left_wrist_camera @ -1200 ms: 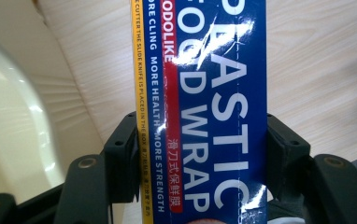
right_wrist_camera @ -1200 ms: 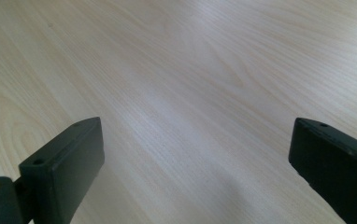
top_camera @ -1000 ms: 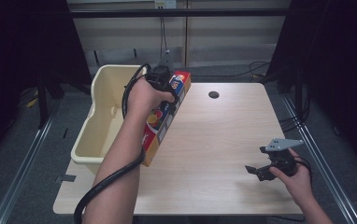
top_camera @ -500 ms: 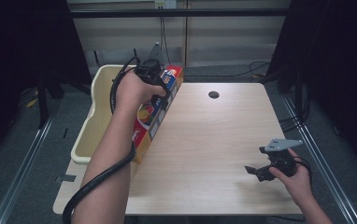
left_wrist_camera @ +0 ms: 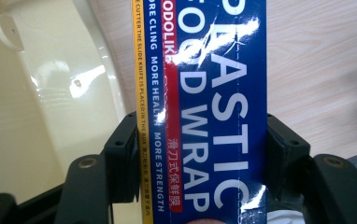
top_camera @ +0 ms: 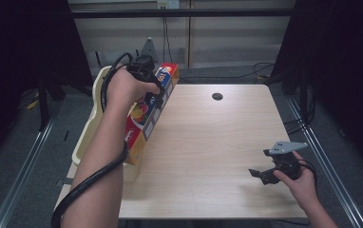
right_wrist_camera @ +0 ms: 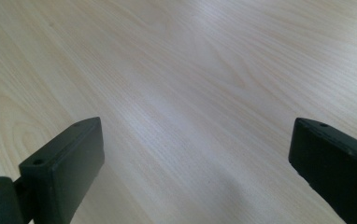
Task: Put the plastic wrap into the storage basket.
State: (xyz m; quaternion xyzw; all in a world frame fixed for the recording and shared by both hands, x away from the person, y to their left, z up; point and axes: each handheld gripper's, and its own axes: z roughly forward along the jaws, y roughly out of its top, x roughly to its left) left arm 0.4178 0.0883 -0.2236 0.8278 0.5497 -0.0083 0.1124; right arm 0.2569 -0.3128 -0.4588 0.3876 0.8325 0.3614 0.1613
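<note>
Plastic wrap box (top_camera: 147, 116): long, blue with red/yellow print, tilted lengthwise along table's left edge, just beside cream bin (top_camera: 88, 133).

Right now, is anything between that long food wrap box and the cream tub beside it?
Nothing visible. The left tongs are clamped on the plastic wrap box, which hangs over the table edge beside the cream tub; the tub's opening looks unobstructed.

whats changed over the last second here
The left hand-held gripper, shut on the plastic wrap box throughout, has carried it up and away from the person and leftward toward the cream bin; the box's near end now overlaps the bin's wall in the high view. The right hand-held gripper stayed put, open, near the wooden table's right front corner.
</note>
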